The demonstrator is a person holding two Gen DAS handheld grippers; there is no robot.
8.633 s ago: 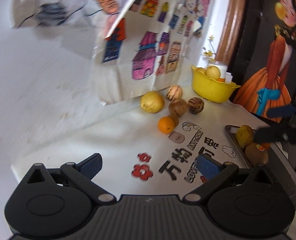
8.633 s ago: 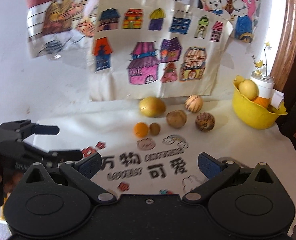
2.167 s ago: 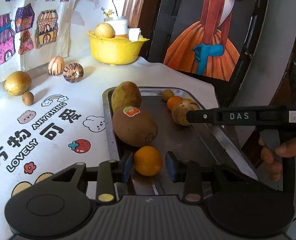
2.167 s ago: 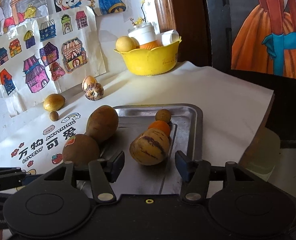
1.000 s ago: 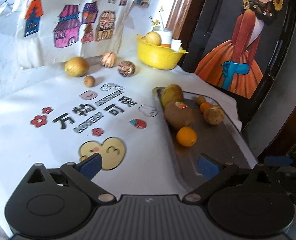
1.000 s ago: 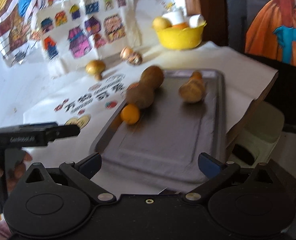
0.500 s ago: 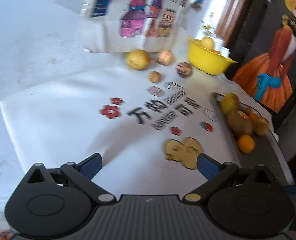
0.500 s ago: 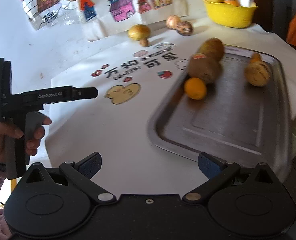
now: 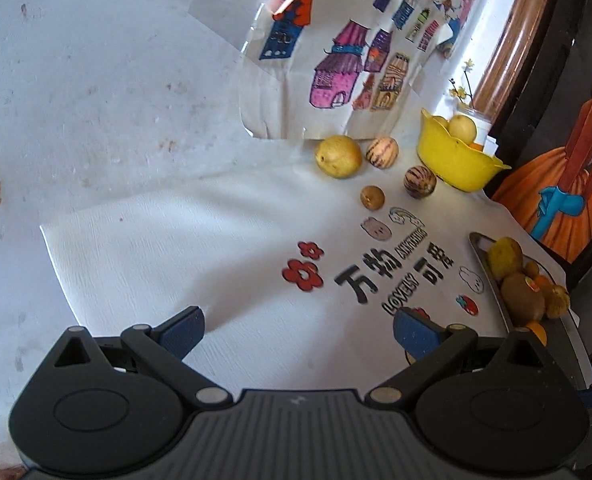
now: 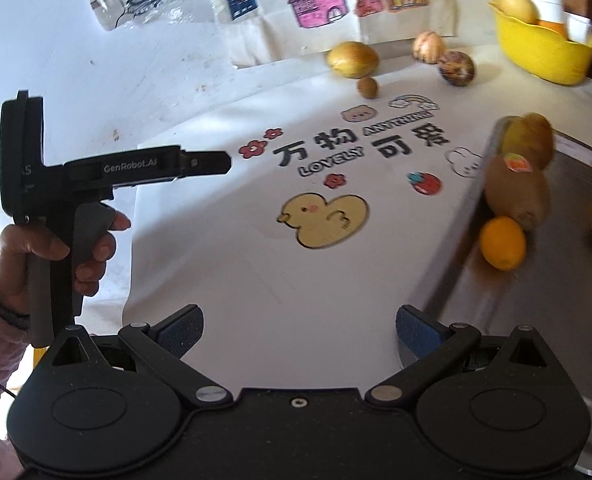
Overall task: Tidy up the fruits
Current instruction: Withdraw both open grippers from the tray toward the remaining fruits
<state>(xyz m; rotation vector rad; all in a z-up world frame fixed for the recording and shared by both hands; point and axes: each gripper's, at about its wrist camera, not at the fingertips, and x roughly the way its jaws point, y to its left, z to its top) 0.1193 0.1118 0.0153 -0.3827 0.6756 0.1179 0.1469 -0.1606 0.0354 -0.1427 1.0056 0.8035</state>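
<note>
Both my left gripper (image 9: pixel 298 330) and right gripper (image 10: pixel 298 330) are released, empty; next, I fetch the small brown fruit (image 9: pixel 372 197), frame centre-right.

A wide stretch of printed white cloth (image 10: pixel 256 280) is lying bare between the left gripper (image 9: pixel 298 330) and four loose fruits (image 9: pixel 338 156) near the wall. Fruit is crowding the metal tray's (image 10: pixel 536 320) far left side, leaving its near half free.
</note>
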